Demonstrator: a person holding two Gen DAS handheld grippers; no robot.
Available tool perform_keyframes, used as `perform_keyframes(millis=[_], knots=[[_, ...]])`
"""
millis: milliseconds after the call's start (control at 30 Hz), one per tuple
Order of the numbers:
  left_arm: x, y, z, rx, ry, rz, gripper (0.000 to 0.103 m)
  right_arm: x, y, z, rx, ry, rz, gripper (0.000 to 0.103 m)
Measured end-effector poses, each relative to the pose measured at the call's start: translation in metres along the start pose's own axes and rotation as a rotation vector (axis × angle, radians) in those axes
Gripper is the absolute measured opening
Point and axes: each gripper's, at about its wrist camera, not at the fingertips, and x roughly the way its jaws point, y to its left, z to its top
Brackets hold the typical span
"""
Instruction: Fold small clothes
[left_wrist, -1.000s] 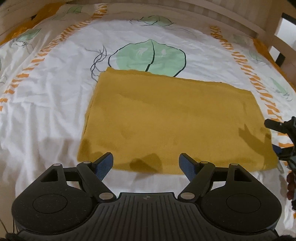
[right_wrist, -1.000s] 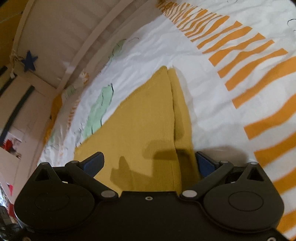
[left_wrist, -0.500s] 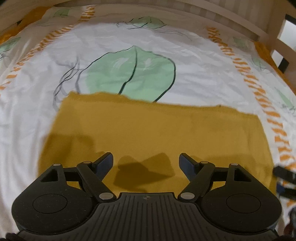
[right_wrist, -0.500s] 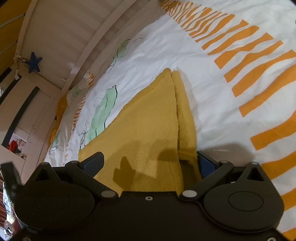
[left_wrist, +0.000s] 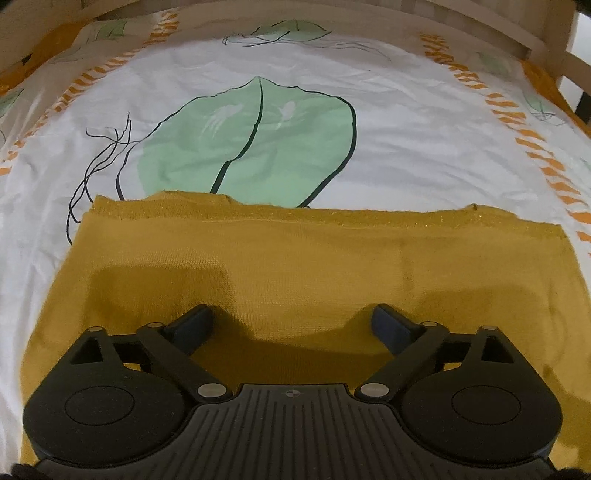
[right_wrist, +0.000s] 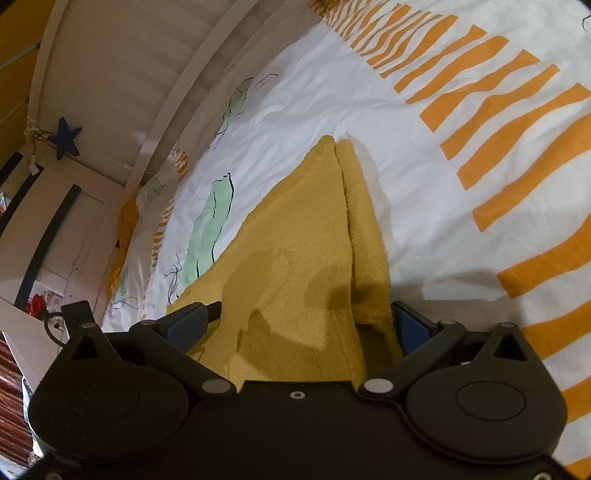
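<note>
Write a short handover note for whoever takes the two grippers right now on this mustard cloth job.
Left gripper: open, nothing between the pads; its jaws have just been opening. It hangs over the middle of the mustard garment.
Right gripper: open, astride the garment's right-hand edge, where two layers show; pads not pressing.
Things: the garment lies flat as a rectangle on the leaf-print bed cover, its far edge overlapping the green leaf.
Done: at least one fold, judging by the doubled edge.
Left: probably one more fold to make it smaller; grip an edge first, since neither gripper holds anything.
</note>
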Motion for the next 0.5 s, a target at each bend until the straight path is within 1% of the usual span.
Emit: perform_keyframes(millis=[133, 233, 333, 433, 500], knots=[[0.000, 0.005, 0.005, 0.003, 0.033, -0.021, 0.096, 0.000, -0.004, 0.002, 0.010, 0.002, 0.023, 0.103], [-0.008, 0.006, 0.000, 0.007, 0.052, -0.028, 0.096, 0.001, -0.007, 0.004, 0.015, 0.002, 0.046, 0.103], [-0.022, 0.009, -0.013, -0.008, 0.050, -0.030, 0.095, 0.002, -0.008, 0.005, 0.018, 0.004, 0.059, 0.103], [-0.037, 0.007, -0.031, 0.028, 0.037, -0.015, 0.096, 0.002, -0.008, 0.005, 0.016, 0.005, 0.064, 0.103], [-0.045, 0.006, -0.041, 0.040, 0.052, -0.024, 0.095, 0.002, -0.008, 0.005, 0.013, 0.004, 0.065, 0.103]])
